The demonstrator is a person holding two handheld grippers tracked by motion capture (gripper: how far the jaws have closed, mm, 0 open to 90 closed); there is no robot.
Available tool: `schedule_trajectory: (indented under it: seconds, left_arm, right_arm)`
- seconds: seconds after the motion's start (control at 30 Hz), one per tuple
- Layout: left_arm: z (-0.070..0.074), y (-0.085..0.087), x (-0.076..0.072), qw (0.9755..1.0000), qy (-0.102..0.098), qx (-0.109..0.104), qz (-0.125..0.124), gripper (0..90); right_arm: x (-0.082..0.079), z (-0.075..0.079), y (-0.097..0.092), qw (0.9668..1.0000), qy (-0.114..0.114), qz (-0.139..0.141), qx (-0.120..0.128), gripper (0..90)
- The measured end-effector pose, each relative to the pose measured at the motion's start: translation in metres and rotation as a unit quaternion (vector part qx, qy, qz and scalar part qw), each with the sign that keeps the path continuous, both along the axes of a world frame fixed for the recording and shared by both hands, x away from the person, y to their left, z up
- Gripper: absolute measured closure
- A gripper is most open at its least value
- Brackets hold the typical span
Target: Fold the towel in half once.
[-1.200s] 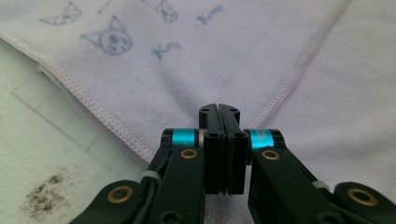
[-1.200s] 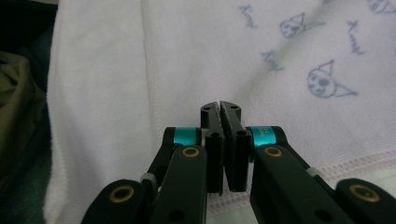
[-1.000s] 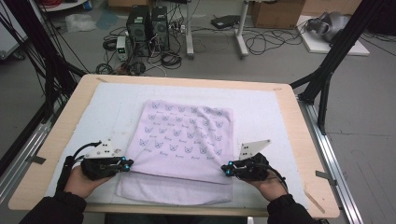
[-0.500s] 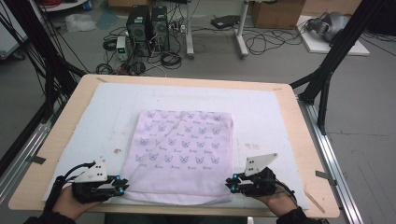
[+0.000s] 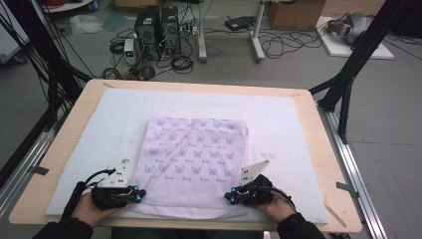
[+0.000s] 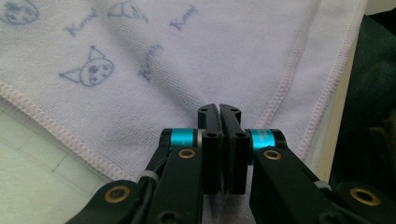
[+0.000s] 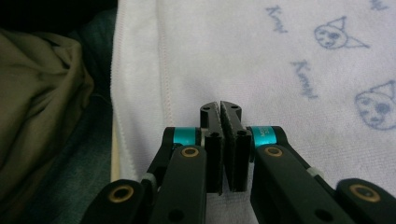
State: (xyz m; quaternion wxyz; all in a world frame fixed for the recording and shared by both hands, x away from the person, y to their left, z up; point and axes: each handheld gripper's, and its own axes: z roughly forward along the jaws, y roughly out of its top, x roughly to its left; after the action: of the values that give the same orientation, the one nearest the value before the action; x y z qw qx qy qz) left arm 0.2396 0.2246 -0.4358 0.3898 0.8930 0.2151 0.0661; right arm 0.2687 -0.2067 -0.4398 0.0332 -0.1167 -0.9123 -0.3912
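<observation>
Compared with a second before, the lilac cat-print terry towel (image 5: 195,167) lay folded in half, its near flap brought over onto the far part. The left claw (image 6: 219,109) and right claw (image 7: 220,106) had briefly opened and closed again; both jaws stood shut on nothing, with the towel's near corners just beyond them on the white-padded bench (image 5: 298,124). The fold appeared complete.

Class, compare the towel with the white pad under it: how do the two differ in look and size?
The towel is pale lilac, printed with small cat faces and words; the white pad is plain. The towel is smaller and lies on the pad, which covers most of the tabletop. The towel has stitched hems; the pad shows none. Both lie flat and are roughly rectangular.
</observation>
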Motion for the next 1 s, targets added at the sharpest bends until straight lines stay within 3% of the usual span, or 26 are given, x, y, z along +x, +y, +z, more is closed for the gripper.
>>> schedule_trajectory:
  seconds: [0.2,0.4,0.5,0.6,0.67,0.83,0.9,1.0]
  left_arm:
    - [0.012,0.004,-0.005,0.9997,-0.013,-0.018,0.006,87.7]
    - [0.023,0.004,-0.014,0.9994,-0.018,-0.03,-0.004,87.7]
    - [0.018,0.003,-0.018,0.9996,-0.009,-0.022,-0.012,87.7]
    - [0.004,0.0,-0.018,0.9998,0.008,0.003,-0.017,87.5]
    - [0.0,-0.001,-0.017,0.9998,0.007,0.008,-0.019,87.2]
    - [0.002,0.0,-0.016,0.9998,0.008,0.005,-0.015,87.1]
    - [0.002,0.0,-0.016,0.9999,0.006,0.002,-0.015,86.2]
    - [0.004,0.002,-0.015,1.0,0.002,-0.003,-0.004,75.1]
  right_arm:
    - [-0.004,0.015,-0.009,0.9995,-0.007,0.001,0.031,89.1]
    - [-0.013,0.03,-0.019,0.9983,-0.009,0.008,0.056,89.1]
    - [-0.019,0.027,-0.022,0.9986,0.002,0.016,0.05,89.1]
    - [-0.021,0.014,-0.015,0.9993,0.013,0.03,0.016,88.7]
    - [-0.021,0.005,-0.009,0.9991,0.018,0.037,-0.006,88.1]
    - [-0.017,0.005,-0.01,0.9992,0.022,0.032,0.006,87.6]
    - [-0.016,0.006,-0.011,0.9995,0.019,0.025,0.007,82.6]
    - [-0.014,0.002,-0.011,0.9994,0.028,0.016,0.01,74.4]
